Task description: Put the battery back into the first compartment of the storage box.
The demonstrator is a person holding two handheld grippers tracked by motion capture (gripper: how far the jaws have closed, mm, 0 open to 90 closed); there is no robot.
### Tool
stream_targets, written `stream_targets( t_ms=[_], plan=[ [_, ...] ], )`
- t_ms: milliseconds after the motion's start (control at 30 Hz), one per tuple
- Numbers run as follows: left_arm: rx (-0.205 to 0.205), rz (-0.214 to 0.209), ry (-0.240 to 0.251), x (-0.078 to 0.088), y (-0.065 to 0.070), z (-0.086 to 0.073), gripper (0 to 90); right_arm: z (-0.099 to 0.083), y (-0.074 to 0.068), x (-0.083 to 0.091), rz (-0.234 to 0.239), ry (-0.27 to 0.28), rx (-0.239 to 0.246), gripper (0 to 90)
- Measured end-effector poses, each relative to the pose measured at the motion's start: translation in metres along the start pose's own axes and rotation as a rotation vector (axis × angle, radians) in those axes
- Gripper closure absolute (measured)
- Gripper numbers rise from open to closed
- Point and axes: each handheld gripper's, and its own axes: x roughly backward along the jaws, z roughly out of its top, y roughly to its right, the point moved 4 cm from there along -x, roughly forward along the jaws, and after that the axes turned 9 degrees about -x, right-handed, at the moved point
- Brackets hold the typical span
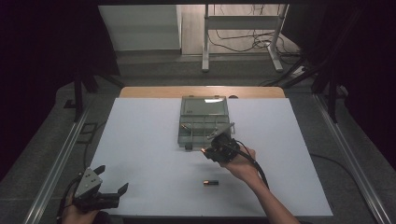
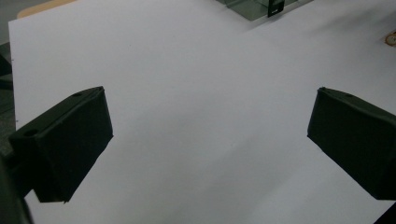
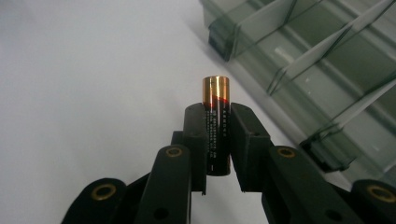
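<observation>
Our right gripper (image 3: 217,140) clamps a battery (image 3: 216,126) just beside the clear compartment box (image 1: 204,122). Our left gripper (image 1: 112,183) rests wide open over the white surface (image 1: 149,154). A second battery (image 1: 210,183) lies nearby.

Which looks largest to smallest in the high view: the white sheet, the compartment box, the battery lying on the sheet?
1. White sheet, far the largest.
2. Compartment box, open near the far edge.
3. Battery lying on the sheet, smallest.
</observation>
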Motion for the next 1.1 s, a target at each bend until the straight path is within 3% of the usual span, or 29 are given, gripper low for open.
stream_targets(
  t_ms=[433,1100],
  plan=[
    [0.0,-0.001,0.002,0.0,0.0,0.0,0.7,0.035,0.01,-0.007,-0.016,0.041,-0.011,76.4],
    [-0.007,-0.008,0.002,0.0,0.0,0.0,0.9,0.083,0.027,-0.033,-0.05,0.054,-0.045,76.4]
  ],
)
